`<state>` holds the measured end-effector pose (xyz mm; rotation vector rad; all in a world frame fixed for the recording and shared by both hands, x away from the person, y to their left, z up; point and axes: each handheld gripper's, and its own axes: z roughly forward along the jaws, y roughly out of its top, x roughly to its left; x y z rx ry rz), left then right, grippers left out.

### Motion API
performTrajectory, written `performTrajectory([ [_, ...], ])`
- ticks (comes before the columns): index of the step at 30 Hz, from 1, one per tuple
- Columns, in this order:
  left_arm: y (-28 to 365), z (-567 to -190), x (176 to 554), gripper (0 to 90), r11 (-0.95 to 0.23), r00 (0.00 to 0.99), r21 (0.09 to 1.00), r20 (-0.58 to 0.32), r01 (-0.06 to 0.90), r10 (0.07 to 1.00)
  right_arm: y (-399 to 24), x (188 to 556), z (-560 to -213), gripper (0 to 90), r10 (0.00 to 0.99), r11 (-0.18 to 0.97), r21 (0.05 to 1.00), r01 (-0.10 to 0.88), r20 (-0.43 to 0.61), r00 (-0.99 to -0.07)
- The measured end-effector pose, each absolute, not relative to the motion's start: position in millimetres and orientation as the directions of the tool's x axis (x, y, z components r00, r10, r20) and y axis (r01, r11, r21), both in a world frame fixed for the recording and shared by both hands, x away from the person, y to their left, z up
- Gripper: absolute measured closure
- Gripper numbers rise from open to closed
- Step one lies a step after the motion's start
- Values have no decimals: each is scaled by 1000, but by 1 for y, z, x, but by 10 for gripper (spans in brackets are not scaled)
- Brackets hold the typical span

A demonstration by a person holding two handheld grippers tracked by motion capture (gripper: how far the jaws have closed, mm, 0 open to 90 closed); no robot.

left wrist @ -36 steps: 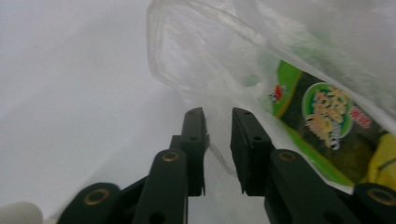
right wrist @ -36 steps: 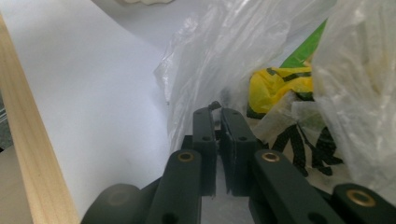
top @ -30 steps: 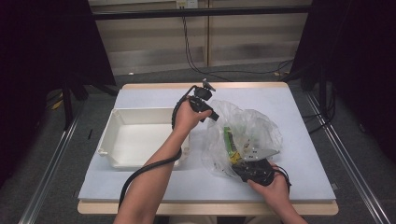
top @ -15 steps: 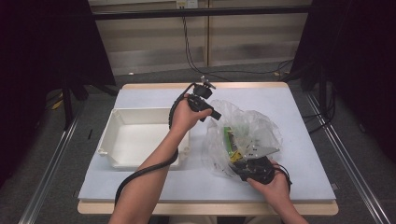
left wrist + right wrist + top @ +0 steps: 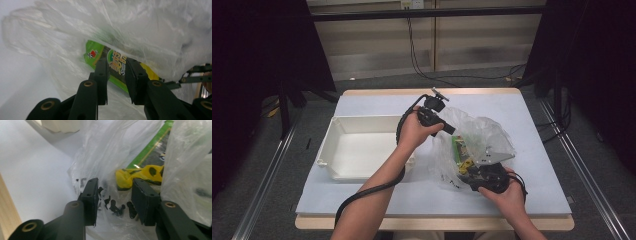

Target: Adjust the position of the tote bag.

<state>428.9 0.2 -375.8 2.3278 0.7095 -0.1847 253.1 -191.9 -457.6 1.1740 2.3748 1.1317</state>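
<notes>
A clear plastic bag (image 5: 472, 145) is lying crumpled on the table (image 5: 377, 200), right of a white tray (image 5: 357, 150), with a green packet (image 5: 112, 65) and a yellow one (image 5: 140, 176) showing inside. My left gripper (image 5: 117, 75) is reaching down at the bag's top, its jaws just closing, a narrow gap between them, film and green packet beyond. My right gripper (image 5: 113, 195) is lying low at the bag's near end, jaws just opening around printed film, gripping nothing.

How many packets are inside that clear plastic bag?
2 that I can make out: a green packet lying lengthwise in the clear plastic bag, and a crumpled yellow packet at its end nearest the person. More may be hidden behind the folds.
</notes>
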Motion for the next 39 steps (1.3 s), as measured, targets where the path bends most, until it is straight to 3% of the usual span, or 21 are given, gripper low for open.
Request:
performTrajectory([
  [5, -2, -379, 419, 748, -624, 853, 585, -306, 519, 422, -196, 255, -453, 589, 771, 347, 752, 560, 111, -627],
  [12, -3, -381, 404, 740, -635, 868, 594, -292, 494, 402, -205, 257, -450, 800, 792, 304, 767, 565, 125, -597],
  [17, -3, -385, 396, 742, -641, 878, 604, -277, 474, 389, -212, 258, -448, 882, 807, 282, 775, 566, 128, -577],
  [29, -9, -402, 383, 735, -644, 883, 605, -285, 468, 374, -220, 260, -447, 900, 818, 267, 776, 571, 131, -560],
  [39, -8, -418, 380, 809, -620, 869, 611, -301, 491, 392, -216, 262, -445, 893, 812, 265, 780, 567, 137, -568],
])
